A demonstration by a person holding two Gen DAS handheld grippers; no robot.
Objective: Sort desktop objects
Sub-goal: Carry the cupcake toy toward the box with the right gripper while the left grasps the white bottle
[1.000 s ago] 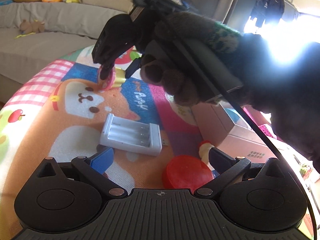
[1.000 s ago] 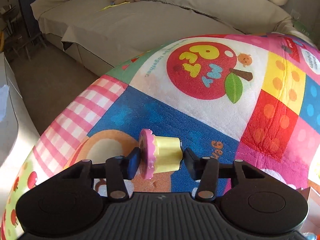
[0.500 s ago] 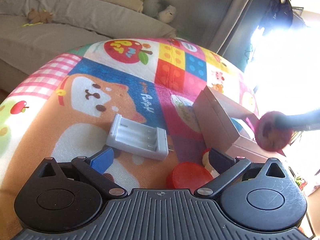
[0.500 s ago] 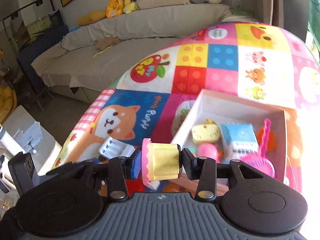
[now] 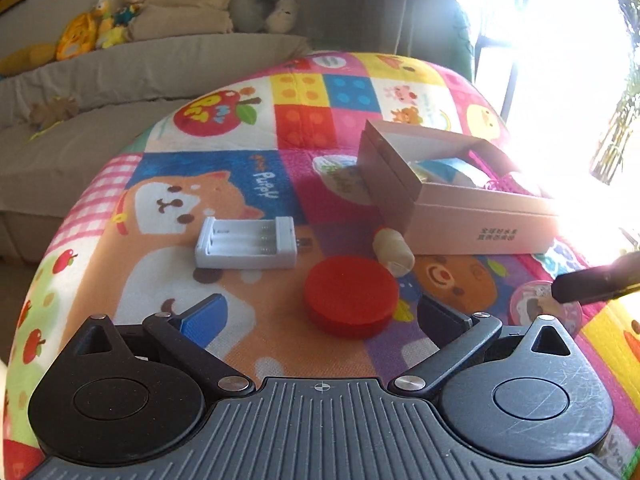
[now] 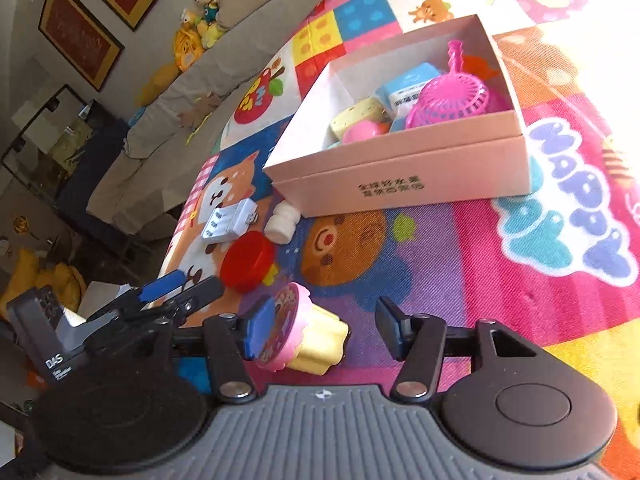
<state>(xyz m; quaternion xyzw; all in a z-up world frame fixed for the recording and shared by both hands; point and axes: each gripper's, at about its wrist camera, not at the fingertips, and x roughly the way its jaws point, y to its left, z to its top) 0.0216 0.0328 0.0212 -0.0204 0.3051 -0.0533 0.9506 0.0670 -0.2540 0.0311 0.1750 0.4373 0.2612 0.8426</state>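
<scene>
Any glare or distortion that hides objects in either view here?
Left wrist: window glare washes out the pink box's right end and the right gripper; fisheye bulges the mat. Right wrist: evenly lit, cupcake toy sharp.

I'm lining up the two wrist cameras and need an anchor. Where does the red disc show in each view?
Left wrist: the red disc lies low at centre, just beyond the left gripper.
Right wrist: the disc is left of centre, beyond the left gripper.
Shared landmark: the pink box, with the white charger beside the disc.
</scene>
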